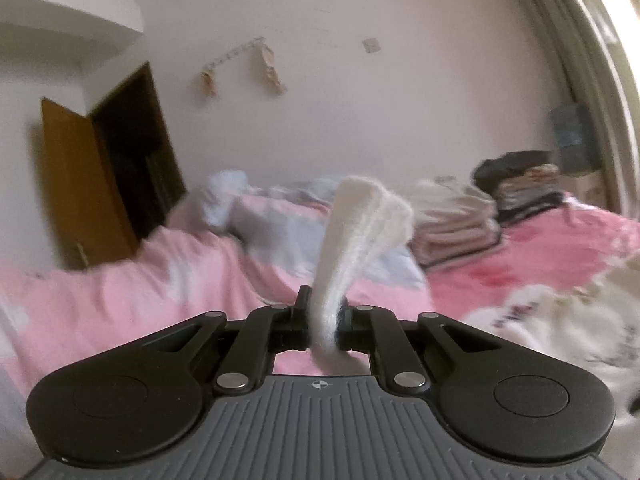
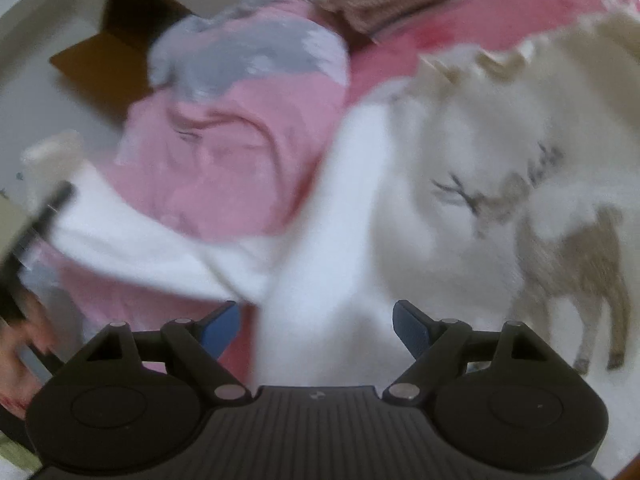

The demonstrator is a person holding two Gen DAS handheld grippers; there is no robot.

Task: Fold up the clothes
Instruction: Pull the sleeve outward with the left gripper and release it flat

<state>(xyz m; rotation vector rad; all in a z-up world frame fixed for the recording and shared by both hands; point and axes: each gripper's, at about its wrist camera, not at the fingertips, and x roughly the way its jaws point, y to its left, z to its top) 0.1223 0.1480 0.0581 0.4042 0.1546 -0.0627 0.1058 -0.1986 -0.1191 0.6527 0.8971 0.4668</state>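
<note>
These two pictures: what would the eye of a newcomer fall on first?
First, the white fluffy cloth pinched in the shut left tool, rising in front of the pink bed cover. Next, the white garment with a deer picture, spread on the right of the bed, a strip of it running between the open fingers of the right tool. Behind, folded clothes are stacked near the wall.

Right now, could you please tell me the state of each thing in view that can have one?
left gripper: shut on white fluffy garment
white fluffy garment: unfolded, one end lifted
right gripper: open, garment between its fingers
folded clothes stack: folded, on the bed
wooden door: open
</note>
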